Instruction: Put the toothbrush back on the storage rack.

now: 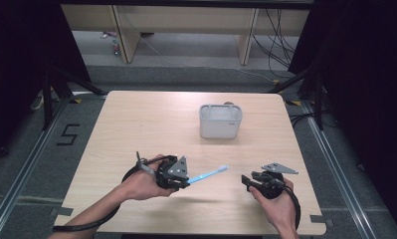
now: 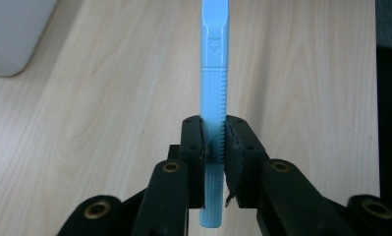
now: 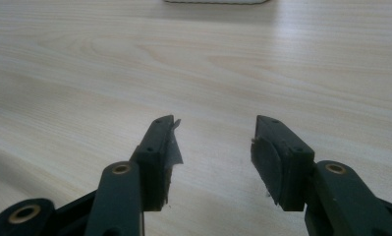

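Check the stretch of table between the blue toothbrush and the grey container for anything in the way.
Nothing visible: bare table lies between the blue toothbrush, held in the left tool, and the grey container.

wooden table [image 1: 151,124], perhaps desks [image 1: 186,25] behind

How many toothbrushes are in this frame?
1: a light blue plastic toothbrush, clamped by its handle in the left gripper, above the pale wooden table. The grey plastic bin could hide more.
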Tool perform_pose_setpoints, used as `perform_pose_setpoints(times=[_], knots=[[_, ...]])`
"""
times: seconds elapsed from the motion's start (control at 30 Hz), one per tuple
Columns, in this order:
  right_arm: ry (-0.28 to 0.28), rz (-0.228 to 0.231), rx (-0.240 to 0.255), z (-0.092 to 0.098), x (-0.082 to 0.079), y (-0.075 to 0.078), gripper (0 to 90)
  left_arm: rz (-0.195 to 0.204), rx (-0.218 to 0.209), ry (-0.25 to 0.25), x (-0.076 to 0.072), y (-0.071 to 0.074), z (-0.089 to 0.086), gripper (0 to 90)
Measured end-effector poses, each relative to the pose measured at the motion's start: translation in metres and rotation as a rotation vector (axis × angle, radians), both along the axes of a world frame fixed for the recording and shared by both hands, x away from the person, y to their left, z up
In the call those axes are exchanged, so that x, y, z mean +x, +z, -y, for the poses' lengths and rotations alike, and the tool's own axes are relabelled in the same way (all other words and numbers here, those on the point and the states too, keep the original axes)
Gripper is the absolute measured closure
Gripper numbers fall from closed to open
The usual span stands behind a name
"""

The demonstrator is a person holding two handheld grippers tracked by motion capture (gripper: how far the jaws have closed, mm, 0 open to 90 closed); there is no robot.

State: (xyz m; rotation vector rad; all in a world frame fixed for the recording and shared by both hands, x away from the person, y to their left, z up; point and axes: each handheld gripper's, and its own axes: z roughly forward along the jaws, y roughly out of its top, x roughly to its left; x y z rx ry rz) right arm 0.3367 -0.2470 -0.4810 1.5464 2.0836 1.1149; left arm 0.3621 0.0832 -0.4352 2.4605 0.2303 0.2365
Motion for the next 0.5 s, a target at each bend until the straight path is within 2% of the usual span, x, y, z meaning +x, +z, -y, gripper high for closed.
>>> perform_pose_setpoints(times=[0.07,0.1,0.13,0.2,0.23,0.27,0.3,0.33,0.37,0.4,0.43,0.47,0.5], knots=[[0.003,0.003,0.002,-0.001,0.0,0.0,51.7,0.013,-0.008,0.006,0.0,0.0,-0.004,78.6],[-0.003,-0.005,0.037,-0.004,-0.001,-0.001,51.9,0.021,-0.033,0.024,0.0,0.0,-0.008,78.7],[0.021,0.005,0.014,-0.004,-0.001,0.0,52.5,0.02,-0.061,0.057,0.0,-0.001,-0.011,78.7],[0.012,0.013,0.019,-0.007,-0.001,-0.002,52.6,0.032,-0.143,0.127,-0.001,-0.003,-0.017,78.7],[0.031,0.01,0.02,-0.008,-0.001,-0.002,53.1,0.047,-0.198,0.169,-0.003,-0.005,-0.023,78.7],[0.035,0.015,0.032,-0.011,-0.002,-0.003,53.4,0.055,-0.219,0.187,-0.004,-0.005,-0.026,78.7],[0.056,0.036,0.001,-0.009,-0.001,-0.003,53.7,0.059,-0.242,0.201,-0.006,-0.006,-0.029,78.7],[0.059,0.028,0.002,-0.01,-0.001,-0.003,54.0,0.068,-0.271,0.22,-0.007,-0.007,-0.032,78.7],[0.052,0.018,0.032,-0.014,-0.002,-0.004,54.2,0.065,-0.296,0.23,-0.008,-0.007,-0.034,78.7],[0.052,0.018,0.032,-0.014,-0.002,-0.004,54.2,0.065,-0.296,0.23,-0.008,-0.007,-0.034,78.7],[0.059,0.011,0.016,-0.014,-0.002,-0.003,54.4,0.07,-0.319,0.243,-0.009,-0.007,-0.036,78.7],[0.089,0.041,0.009,-0.016,-0.001,-0.005,55.1,0.086,-0.363,0.267,-0.012,-0.008,-0.041,78.7],[0.091,0.037,-0.005,-0.017,-0.001,-0.005,55.3,0.086,-0.363,0.267,-0.012,-0.008,-0.041,78.7]])
